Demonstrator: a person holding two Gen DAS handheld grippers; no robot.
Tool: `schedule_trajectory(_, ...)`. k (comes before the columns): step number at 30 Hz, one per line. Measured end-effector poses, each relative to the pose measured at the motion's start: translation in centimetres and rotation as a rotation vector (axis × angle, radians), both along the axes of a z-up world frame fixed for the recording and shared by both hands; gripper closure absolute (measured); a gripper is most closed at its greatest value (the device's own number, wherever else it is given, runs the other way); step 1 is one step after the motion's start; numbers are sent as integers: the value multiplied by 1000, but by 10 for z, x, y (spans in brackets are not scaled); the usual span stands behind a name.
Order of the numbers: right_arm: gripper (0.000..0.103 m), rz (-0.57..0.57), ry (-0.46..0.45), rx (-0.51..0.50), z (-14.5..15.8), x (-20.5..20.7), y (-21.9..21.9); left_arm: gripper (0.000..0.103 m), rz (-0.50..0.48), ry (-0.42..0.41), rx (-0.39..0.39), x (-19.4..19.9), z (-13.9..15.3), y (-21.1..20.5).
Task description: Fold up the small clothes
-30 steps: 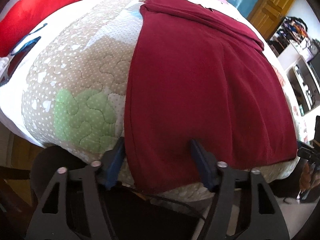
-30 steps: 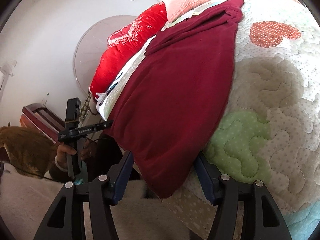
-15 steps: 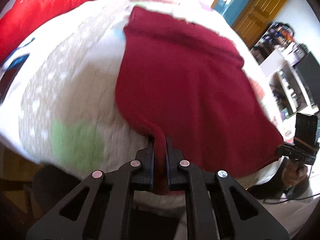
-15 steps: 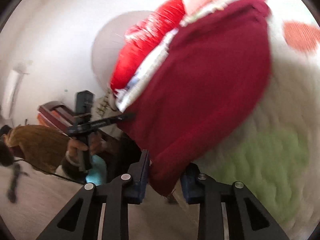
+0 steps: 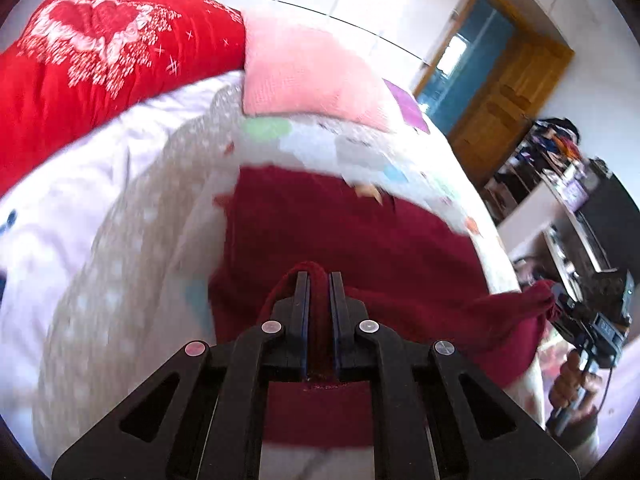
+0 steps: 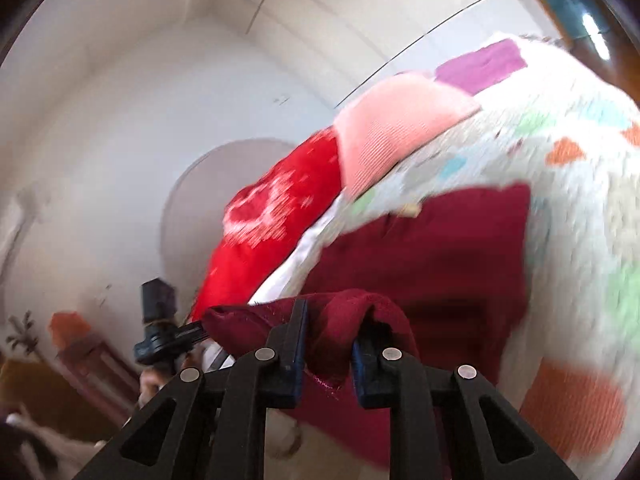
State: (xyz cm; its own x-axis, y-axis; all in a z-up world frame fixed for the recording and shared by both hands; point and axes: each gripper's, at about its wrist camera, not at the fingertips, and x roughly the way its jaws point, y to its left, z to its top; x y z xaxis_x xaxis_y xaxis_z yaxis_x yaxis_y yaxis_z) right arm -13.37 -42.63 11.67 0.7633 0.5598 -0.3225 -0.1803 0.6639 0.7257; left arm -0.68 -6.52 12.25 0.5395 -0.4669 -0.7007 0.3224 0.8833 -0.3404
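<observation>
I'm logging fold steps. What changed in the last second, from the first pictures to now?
Both grippers took hold of the garment: the left gripper shut on its near corner, and the right gripper's jaws are closing on the other. Both lifted that edge and carried it toward the pillows, folding the cloth over itself. The quilt, red blanket and pink pillow stayed put.

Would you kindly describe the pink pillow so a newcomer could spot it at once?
Start at the quilted patchwork bedspread covering the bed. At its far end, by the wall, the pale pink ribbed pillow lies beside the bright red patterned cushion. It alone is plain and pastel.
</observation>
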Motion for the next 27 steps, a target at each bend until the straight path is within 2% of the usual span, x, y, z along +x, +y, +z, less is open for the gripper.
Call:
schedule_trajectory(3,86,-71,30,-54,0,40,-10,96,51,12,22,49,-7,-13)
schedule_trajectory(8,86,-138,91,-16,-22,104,-32,96,83,44,70,107,-25,-34)
schedule_trajectory(10,86,-159,116,-50,-32,124,-35,94,87,104,70,120,-37,-37)
schedule_trajectory(12,83,-168,210,-107,-46,145,-37,89,101,169,46,131,-44,-35)
schedule_trajectory(13,80,-165,251,-114,-50,150,-38,74,99,182,13,135,-43,-32)
schedule_trajectory(14,70,-153,268,-102,-53,153,-40,51,108,168,-9,135,-40,-27)
schedule_trajectory(15,59,-151,249,-76,-53,151,-44,41,123,144,-22,134,-34,-22)
schedule_trajectory(16,58,-176,213,-62,-47,144,-49,30,146,111,-53,132,-26,-14)
schedule_trajectory(18,57,-241,170,-65,-39,130,-59,25,162,82,-115,128,-17,-3)
schedule_trajectory(20,57,-260,155,-54,-31,119,-65,25,148,82,-107,123,-12,-3)
schedule_trajectory(22,57,-219,165,-107,-27,119,-55,25,130,61,-92,118,-11,-11)
schedule_trajectory(23,57,-191,167,-170,-24,121,-43,25,119,51,-71,112,-14,-18)
schedule_trajectory(26,58,-135,183,-366,-26,135,-8,25,93,47,27,110,-27,-42)
schedule_trajectory(27,58,-134,210,-437,-30,145,2,25,79,48,90,109,-38,-55)
